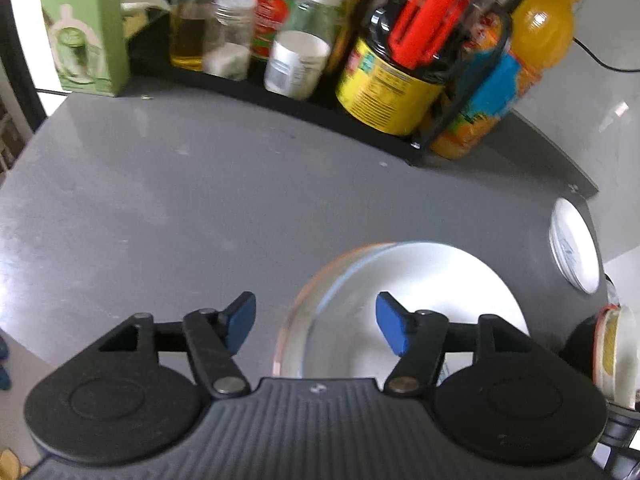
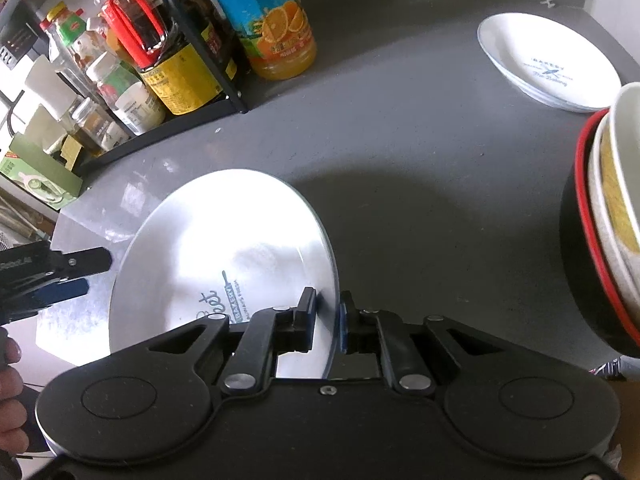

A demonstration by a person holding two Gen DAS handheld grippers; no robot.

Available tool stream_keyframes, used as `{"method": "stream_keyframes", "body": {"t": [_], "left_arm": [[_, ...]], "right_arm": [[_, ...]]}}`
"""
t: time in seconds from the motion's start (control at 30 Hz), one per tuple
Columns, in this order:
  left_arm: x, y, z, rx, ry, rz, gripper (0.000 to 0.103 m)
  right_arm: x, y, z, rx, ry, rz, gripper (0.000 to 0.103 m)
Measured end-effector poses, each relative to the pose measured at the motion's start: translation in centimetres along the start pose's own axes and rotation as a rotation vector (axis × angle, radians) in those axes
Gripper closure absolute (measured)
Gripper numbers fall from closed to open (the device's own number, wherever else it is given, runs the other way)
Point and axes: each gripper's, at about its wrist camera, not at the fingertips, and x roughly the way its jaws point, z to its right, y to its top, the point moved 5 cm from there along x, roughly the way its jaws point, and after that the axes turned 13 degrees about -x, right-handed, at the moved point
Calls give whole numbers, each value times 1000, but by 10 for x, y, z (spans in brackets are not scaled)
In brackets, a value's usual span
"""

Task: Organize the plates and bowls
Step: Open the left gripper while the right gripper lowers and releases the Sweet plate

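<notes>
Right gripper (image 2: 325, 316) jaws clamped on white plate (image 2: 224, 248) rim; left gripper (image 1: 316, 322) jaws spread, empty, beside plate.

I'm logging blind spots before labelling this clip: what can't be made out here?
- Stacked bowls: right wrist view, cut off by the right edge; count unclear.
- Large plate: its print is partly hidden behind the right gripper.
- Same plate in the left wrist view: motion-blurred, left gripper covers its near rim.
- Rack bottles: labels blurred.

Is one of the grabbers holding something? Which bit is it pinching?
Yes. The right gripper pinches the big white plate by its near rim. The left gripper is open and holds nothing.
</notes>
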Motion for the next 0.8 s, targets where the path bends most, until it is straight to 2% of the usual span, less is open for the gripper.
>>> {"method": "stream_keyframes", "body": {"t": [0.2, 0.53, 0.7, 0.8], "left_arm": [[-2, -2, -17, -34, 19, -1, 37], [-15, -4, -23, -6, 27, 28, 37], [-22, -7, -16, 31, -7, 38, 32], [-29, -10, -7, 66, -48, 49, 30]], "right_arm": [[7, 0, -2, -14, -6, -5, 90], [7, 2, -6, -17, -33, -1, 85], [-16, 5, -6, 8, -29, 50, 77], [-34, 4, -4, 26, -50, 80, 63]]}}
